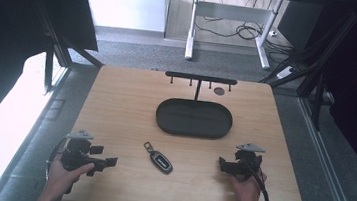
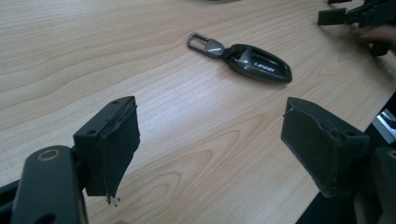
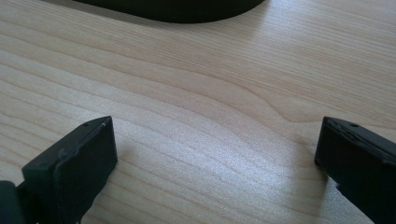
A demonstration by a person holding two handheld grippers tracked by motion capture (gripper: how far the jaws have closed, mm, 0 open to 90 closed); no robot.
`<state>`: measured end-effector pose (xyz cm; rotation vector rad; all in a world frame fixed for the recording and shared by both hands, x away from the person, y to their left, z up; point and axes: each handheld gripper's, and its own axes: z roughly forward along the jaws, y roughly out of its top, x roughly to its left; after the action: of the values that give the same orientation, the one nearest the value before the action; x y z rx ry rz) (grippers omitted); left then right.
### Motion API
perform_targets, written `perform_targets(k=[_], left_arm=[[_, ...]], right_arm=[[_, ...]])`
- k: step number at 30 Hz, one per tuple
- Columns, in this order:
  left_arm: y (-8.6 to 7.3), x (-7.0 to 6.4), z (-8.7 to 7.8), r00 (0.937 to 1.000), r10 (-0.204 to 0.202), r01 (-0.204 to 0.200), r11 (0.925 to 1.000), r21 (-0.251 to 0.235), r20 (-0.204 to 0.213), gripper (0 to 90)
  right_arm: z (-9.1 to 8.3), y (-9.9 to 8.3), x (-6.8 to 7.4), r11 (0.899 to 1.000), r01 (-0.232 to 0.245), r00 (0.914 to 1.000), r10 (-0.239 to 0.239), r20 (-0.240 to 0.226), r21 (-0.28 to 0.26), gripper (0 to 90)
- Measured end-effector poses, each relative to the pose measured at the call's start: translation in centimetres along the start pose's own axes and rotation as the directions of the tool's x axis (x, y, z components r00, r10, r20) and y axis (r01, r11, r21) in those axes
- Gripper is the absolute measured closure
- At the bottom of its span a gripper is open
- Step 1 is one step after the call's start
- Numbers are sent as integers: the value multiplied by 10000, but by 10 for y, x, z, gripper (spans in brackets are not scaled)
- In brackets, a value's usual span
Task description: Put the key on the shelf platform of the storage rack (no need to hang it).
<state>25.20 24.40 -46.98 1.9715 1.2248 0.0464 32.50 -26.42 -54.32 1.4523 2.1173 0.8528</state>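
The car key fob [image 1: 159, 161] lies flat on the table [image 1: 116, 104], low in the frame's centre, below the black oval tray [image 1: 193, 118]. It looks light, rigid and glossy, likely slippery; gripping across its narrow sides seems safest. The left gripper [image 1: 108, 161] and right gripper [image 1: 222, 163] are both spread wide, holding nothing.

Count on the wooden table [image 1: 116, 104]: one car key fob [image 1: 158, 158] at lower centre of the high view; one black oval tray [image 1: 193, 118] at centre; one black hook rack [image 1: 200, 78] at upper centre, with four pegs. Two handheld grippers: left gripper [image 1: 109, 161], right gripper [image 1: 222, 163].
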Motion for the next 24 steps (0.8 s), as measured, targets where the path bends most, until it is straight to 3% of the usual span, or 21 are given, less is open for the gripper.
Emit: perform_targets(k=[5,9,14,24], left_arm=[[-2,3,0,9999,-126,126,9999,14,-46,197],[0,-1,-2,10000,-20,20,10000,-64,-22,197],[-1,-3,-2,10000,-1,0,10000,-70,-39,197],[-1,1,-1,9999,-101,101,9999,-32,-59,197]], right_arm=[[3,4,2,9995,-298,9992,297,260,50,9],[-7,7,3,9985,-233,9992,217,328,502,135],[-23,10,1,9994,-313,9994,315,-166,140,203],[-40,32,9,9981,566,9943,-543,-918,232,294]])
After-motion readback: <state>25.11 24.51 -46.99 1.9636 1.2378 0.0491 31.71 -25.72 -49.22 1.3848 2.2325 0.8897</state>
